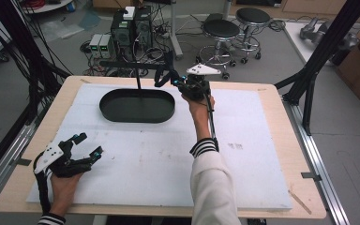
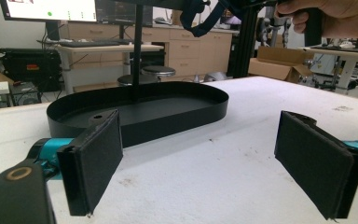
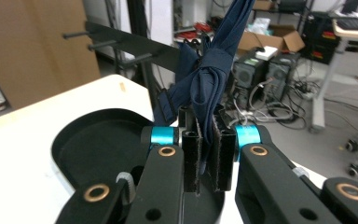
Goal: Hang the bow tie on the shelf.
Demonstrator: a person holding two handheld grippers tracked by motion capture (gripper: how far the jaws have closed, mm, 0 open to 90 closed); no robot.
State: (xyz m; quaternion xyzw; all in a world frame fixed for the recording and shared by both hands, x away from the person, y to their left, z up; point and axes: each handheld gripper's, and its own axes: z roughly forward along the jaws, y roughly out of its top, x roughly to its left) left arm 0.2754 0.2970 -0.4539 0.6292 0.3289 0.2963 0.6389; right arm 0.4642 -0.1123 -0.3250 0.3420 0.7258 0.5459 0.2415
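Observation:
A dark blue knotted cloth rises from between the pads of my right gripper, which is shut on it. In the high view that gripper is held up over the right end of a black oval tray, with the cloth beside a black stand that rises from the tray. The stand's crossbar carries short pegs. My left gripper rests open on the white mat at the front left, nothing between its pads. It faces the tray.
A white mat covers the wooden table. Behind the table stand computer towers, cables and two stools. Black frame posts rise at the right and left edges.

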